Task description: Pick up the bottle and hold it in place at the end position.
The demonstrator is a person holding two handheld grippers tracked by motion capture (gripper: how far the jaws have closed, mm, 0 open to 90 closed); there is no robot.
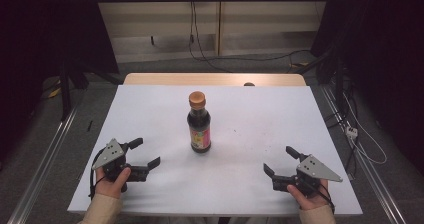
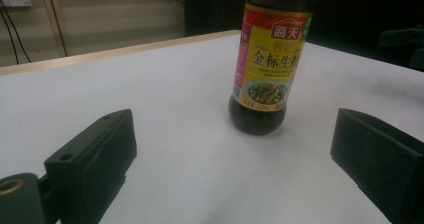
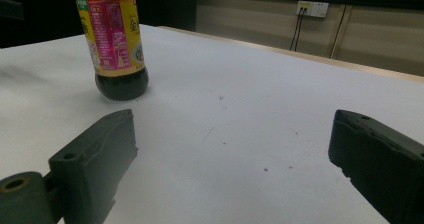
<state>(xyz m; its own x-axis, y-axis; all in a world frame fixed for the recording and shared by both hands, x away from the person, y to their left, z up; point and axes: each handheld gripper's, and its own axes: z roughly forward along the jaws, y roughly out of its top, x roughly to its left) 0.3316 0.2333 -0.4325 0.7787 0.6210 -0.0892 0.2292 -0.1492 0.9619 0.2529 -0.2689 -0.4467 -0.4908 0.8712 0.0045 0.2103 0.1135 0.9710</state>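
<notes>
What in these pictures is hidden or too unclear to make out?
- Bottle: in both gripper views the top edge cuts off its cap and neck.
- Small print on its label: too fine and blurred in the left gripper view; tinier still from the high view.
- Small round thing at the table's far edge: too small to identify.
- Room sides, high view: lost in darkness.
</notes>
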